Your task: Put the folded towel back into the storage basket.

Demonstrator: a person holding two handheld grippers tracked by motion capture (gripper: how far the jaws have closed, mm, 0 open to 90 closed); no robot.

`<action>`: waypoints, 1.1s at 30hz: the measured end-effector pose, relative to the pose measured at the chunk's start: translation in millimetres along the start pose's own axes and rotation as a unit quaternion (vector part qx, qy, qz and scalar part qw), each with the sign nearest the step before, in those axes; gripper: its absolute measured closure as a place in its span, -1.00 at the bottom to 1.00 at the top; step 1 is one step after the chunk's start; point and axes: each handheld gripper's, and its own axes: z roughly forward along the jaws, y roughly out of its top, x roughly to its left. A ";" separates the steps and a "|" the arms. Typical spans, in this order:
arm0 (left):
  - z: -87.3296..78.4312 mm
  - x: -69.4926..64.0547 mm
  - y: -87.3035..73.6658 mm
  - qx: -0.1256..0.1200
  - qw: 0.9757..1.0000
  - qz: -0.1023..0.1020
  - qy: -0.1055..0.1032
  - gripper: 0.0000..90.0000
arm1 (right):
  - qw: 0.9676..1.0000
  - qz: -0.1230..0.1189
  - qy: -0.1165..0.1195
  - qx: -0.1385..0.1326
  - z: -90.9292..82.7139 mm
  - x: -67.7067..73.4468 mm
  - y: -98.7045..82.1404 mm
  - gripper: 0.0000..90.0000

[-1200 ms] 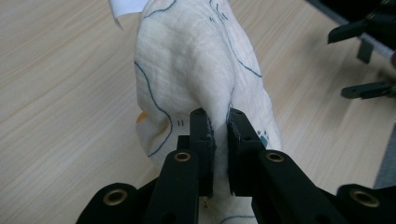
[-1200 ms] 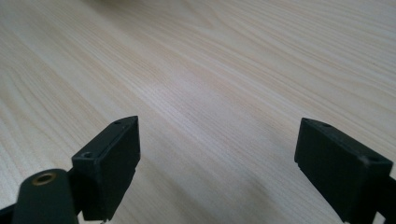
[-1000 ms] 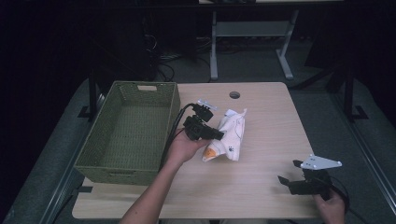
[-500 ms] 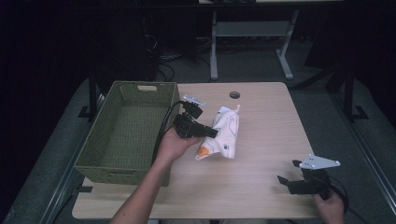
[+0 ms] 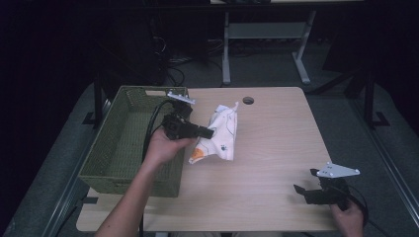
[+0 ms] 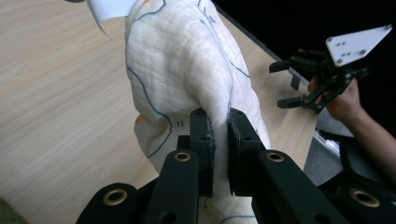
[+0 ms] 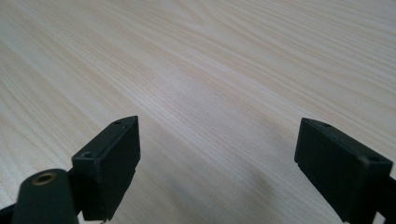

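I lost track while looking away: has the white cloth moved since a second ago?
Yes. The white cloth, pinched by the left gripper, has shifted left toward the green basket and away from the table's round hole.

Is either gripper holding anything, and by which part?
The left gripper pinches a fold of the white cloth near its middle. The right gripper is open, holding nothing.

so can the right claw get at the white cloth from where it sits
Probably yes. The right claw rests open near the table's front right corner, and bare tabletop lies between it and the white cloth, which the left claw is pinching.
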 end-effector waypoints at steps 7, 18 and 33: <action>-25.0 8.1 -0.9 -0.008 1.000 -0.004 0.010 0.86 | 1.000 0.007 -0.005 0.000 1.4 -0.9 -0.4 -0.70; -57.5 25.8 -10.0 -0.011 0.999 -0.015 0.026 0.86 | 1.000 0.013 -0.012 0.000 1.9 -0.8 -0.3 -0.70; -94.9 41.4 -23.2 -0.010 0.998 -0.024 0.056 0.86 | 1.000 0.020 -0.018 0.001 3.1 -2.4 -0.6 -0.70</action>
